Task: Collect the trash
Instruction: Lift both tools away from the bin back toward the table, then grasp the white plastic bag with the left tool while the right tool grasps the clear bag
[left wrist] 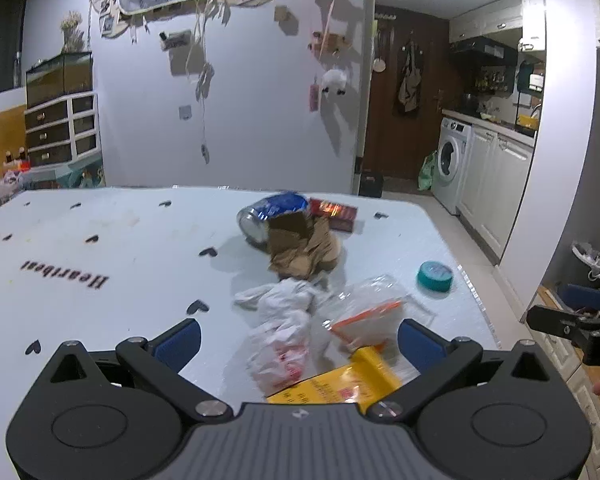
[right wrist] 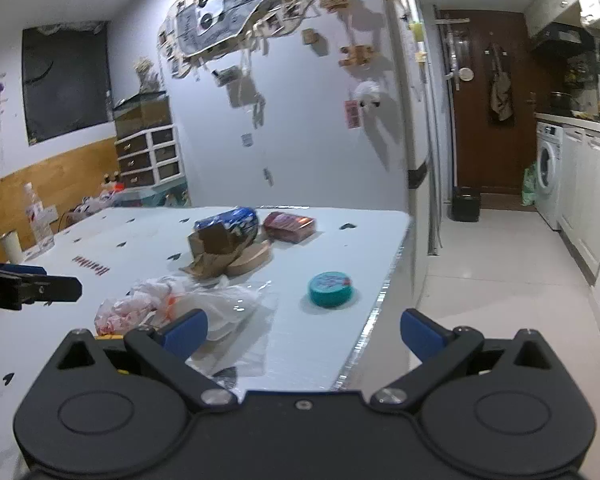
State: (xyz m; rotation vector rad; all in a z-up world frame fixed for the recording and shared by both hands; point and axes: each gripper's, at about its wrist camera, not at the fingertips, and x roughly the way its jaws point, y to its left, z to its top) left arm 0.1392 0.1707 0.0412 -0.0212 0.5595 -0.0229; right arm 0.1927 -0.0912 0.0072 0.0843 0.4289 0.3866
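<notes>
Trash lies on a white table (left wrist: 100, 248): a crumpled white plastic bag (left wrist: 280, 328), a clear zip bag with an orange strip (left wrist: 368, 312), a yellow packet (left wrist: 340, 384), crumpled brown paper (left wrist: 304, 248), a blue-labelled can (left wrist: 268, 216) on its side, a red box (left wrist: 334, 212) and a teal round tin (left wrist: 435, 276). My left gripper (left wrist: 298, 338) is open and empty, above the white bag and yellow packet. My right gripper (right wrist: 304, 330) is open and empty, above the table's right front edge, with the clear bag (right wrist: 220, 304) by its left finger and the teal tin (right wrist: 331, 289) ahead.
The table's right edge (right wrist: 384, 292) drops to a tiled floor (right wrist: 480, 260). A washing machine (right wrist: 548, 168) and white cabinets line the right side. A drawer unit (left wrist: 60, 128) stands at the far left. A bottle (right wrist: 38, 216) stands on the table's left.
</notes>
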